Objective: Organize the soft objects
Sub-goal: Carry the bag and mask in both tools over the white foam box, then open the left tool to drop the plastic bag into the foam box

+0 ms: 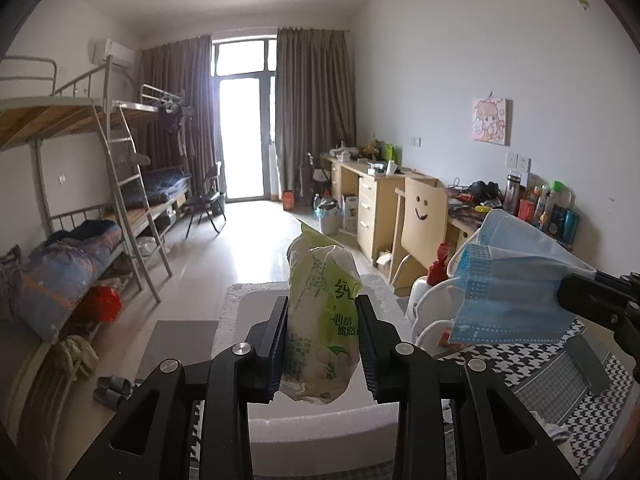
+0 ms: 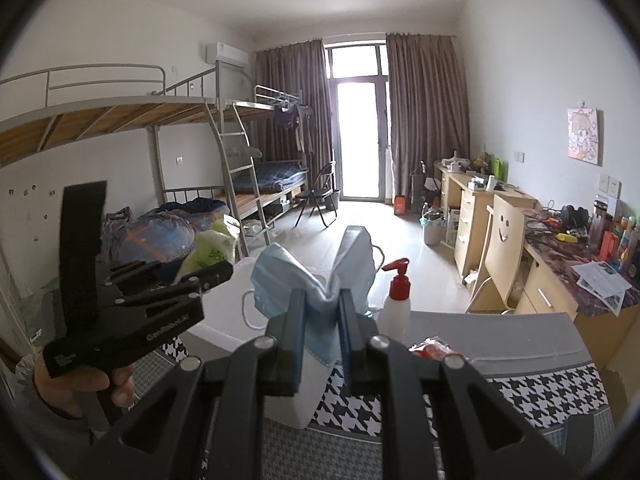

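Tissues first: the left claw (image 1: 322, 344) is clamped on a soft pack of tissues (image 1: 320, 316), green and white plastic with printed characters, its sides pinched in between the pads and its crumpled top poking up above them. The lower end of the pack hangs just over a white tub (image 1: 316, 428), whose inside is mostly hidden behind the claw's own frame. From the right wrist view only a slice of that pack shows (image 2: 210, 254), the rest tucked behind the left claw.

Over to the right claw (image 2: 323, 334): squeezed tight on a blue face mask (image 2: 320, 280), pleated fabric bunched at the pinch and fanning out above in two folds, white ear loops dangling on the left side. In the left wrist view the same mask (image 1: 516, 280) hangs wide and flat, up in the air over the far right part of the desk (image 2: 540, 396), which wears a black-and-white houndstooth cloth.

Behind the mask, a white pump bottle with a red top (image 2: 396, 300) stands near the desk's far edge, its base cut off by the claw. A red wrapper (image 2: 436, 350) beside it is too blurred to read. A hand (image 2: 80, 384) grips the left claw's handle, only its fingers clear.
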The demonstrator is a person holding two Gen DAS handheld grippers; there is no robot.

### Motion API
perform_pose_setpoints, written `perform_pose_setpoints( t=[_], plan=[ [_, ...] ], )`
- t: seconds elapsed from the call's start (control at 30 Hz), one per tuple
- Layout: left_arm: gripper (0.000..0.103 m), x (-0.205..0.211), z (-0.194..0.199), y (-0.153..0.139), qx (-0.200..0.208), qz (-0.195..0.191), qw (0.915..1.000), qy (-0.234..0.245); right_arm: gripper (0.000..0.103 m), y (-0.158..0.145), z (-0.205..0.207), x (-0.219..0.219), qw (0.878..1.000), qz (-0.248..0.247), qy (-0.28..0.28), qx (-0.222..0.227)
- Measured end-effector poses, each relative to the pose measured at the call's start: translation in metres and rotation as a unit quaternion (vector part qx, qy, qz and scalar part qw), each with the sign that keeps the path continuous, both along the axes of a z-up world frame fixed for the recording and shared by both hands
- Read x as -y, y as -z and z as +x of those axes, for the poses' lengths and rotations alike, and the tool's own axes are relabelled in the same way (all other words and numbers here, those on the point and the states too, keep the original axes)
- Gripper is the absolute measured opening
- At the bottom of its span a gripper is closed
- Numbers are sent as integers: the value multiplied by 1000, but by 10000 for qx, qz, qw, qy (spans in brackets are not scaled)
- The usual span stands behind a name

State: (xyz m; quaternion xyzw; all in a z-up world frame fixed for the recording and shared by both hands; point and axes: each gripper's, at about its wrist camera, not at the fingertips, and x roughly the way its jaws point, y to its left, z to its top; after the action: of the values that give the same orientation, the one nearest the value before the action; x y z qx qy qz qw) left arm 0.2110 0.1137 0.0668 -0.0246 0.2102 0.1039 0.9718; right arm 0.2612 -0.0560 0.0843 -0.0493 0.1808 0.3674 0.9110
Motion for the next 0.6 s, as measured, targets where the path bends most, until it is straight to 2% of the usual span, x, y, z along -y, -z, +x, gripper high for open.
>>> perform_pose_setpoints(
  t=[0.47, 0.5, 0.57, 0.6],
  plan=[
    [36, -21, 29, 19, -349, -272, 9990, 13, 19, 4, 13, -19, 9997, -156, 100, -128],
    [38, -23, 31, 20, -370, -283, 9989, 19, 19, 4, 14, -20, 9997, -164, 118, -130],
    [59, -25, 33, 21, -406, -315, 9987, -12, 19, 3, 14, -21, 9997, -171, 125, -141],
    [64, -26, 33, 22, -410, -317, 9986, -37, 19, 3, 14, -22, 9997, -176, 137, -138]
  ],
)
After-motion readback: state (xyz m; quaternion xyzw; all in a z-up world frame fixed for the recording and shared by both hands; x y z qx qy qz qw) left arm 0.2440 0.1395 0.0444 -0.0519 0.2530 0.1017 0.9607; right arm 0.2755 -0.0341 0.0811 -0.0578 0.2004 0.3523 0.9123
